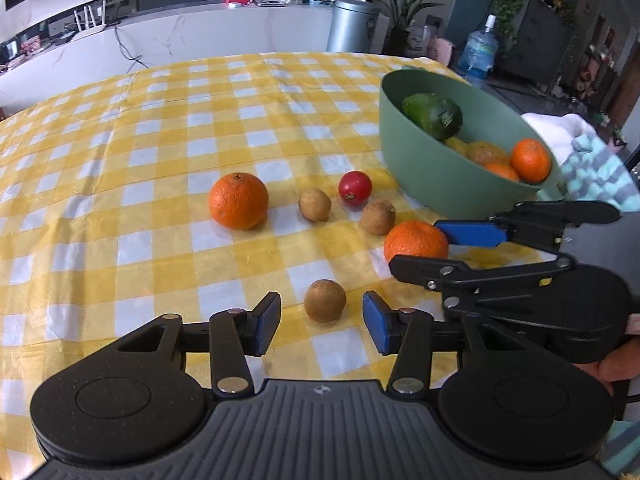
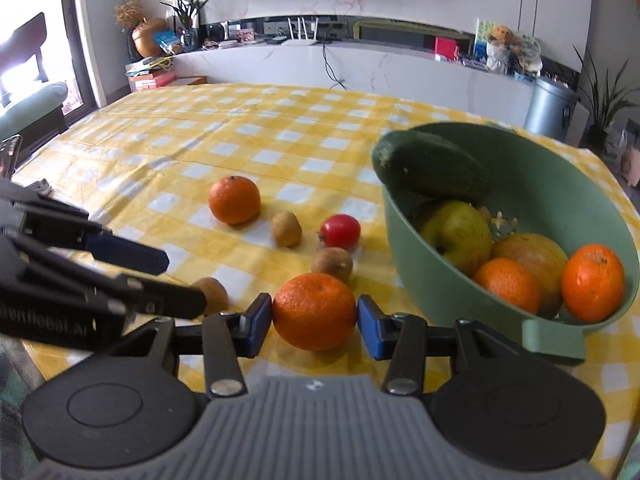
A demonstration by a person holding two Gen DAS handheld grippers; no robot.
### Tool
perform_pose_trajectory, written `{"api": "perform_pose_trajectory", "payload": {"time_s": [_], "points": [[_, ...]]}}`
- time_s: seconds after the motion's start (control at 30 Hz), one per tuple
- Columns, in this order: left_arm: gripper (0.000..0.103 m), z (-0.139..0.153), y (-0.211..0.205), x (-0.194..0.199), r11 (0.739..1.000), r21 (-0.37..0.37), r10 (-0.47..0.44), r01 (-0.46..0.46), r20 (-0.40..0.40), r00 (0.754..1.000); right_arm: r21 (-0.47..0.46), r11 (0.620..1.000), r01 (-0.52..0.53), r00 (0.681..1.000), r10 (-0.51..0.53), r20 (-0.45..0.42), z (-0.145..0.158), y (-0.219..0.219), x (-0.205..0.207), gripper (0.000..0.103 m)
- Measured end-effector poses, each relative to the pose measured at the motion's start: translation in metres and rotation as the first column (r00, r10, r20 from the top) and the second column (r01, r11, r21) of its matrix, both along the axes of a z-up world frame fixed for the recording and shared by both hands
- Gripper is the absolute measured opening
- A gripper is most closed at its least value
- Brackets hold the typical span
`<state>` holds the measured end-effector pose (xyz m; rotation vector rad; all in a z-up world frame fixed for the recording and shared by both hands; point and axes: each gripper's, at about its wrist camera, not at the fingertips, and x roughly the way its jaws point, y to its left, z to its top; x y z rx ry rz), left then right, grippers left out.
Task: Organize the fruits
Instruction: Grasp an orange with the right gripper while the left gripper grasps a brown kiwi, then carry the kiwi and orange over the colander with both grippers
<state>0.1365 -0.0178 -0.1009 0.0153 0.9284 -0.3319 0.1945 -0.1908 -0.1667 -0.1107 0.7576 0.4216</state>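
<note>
Left tool (image 1: 322, 322) straddles kiwi (image 1: 324, 301), cloth (image 1: 160, 128) open beyond

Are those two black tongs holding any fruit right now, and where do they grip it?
The right tongs clamp an orange by its two sides. The left tongs hold nothing: a small brown fruit sits between them untouched.

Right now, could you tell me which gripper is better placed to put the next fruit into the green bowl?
Probably the right gripper: its pads already flank an orange beside the green bowl. The left gripper only straddles a small brown fruit, farther away.
</note>
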Motion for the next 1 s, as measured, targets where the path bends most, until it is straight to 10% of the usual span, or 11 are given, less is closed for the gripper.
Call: {"api": "perform_pose_trajectory", "payload": {"time_s": [1.0], "points": [[0.028,-0.016,-0.008,0.007,0.998,-0.013,0.054,-0.054,0.001,0.999,0.032,0.999,0.016,0.997,-0.013,-0.077,-0.005,-0.006,0.012,0.045]]}}
